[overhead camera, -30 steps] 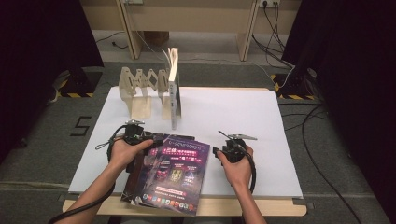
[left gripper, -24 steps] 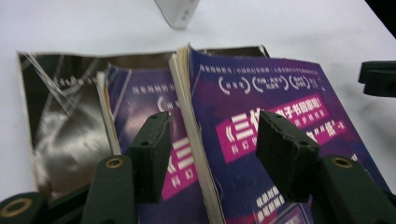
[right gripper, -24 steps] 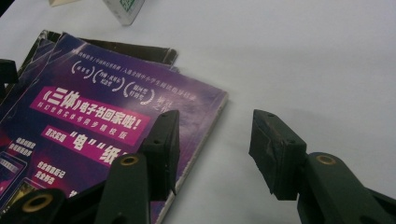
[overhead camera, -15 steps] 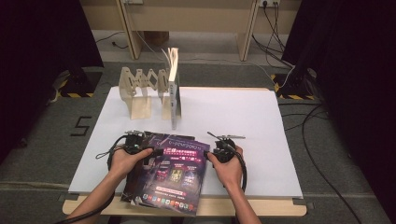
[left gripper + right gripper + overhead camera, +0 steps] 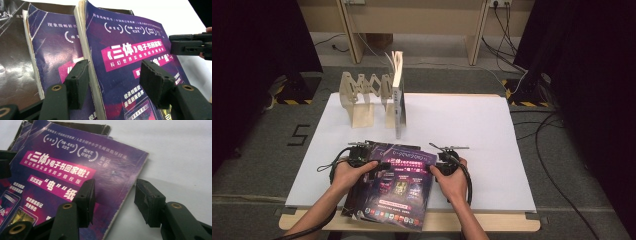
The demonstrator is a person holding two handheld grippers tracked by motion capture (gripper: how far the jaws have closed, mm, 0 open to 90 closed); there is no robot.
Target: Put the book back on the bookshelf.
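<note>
Purple paperback (image 5: 399, 187), top of a loose fan of books (image 5: 362, 200) lying at the near edge of the bench (image 5: 472, 130), left of centre. Under it a second purple copy (image 5: 47, 50) and a dark-covered one (image 5: 12, 62), both offset to the left. A wooden accordion rack (image 5: 364, 95) stands at the far left of the bench with one book (image 5: 399, 95) upright at its right end; presumably the flat books go there too.

Left gripper (image 5: 377, 164) sits at the top book's left edge. Its fingers (image 5: 78, 80) have just been opening and stand spread astride that edge, one finger over the lower copy, the other over the top cover; neither is clamped on anything. Right gripper (image 5: 437, 165) sits at the right edge. Its fingers (image 5: 86, 198) have also just been opening: one hovers over the cover, the other (image 5: 147, 202) over bare bench beside the edge, nothing pinched.

Step in hand, as judged: take hold of the top book from both sides.

Notes for doing it well:
- Get each lower finger under the top book only; the page block is worn and the copy below could ride along.
- Whether the right lower finger touches the bench is unclear from this angle.
- Close both sides evenly, lift level, then stand it up.
</note>
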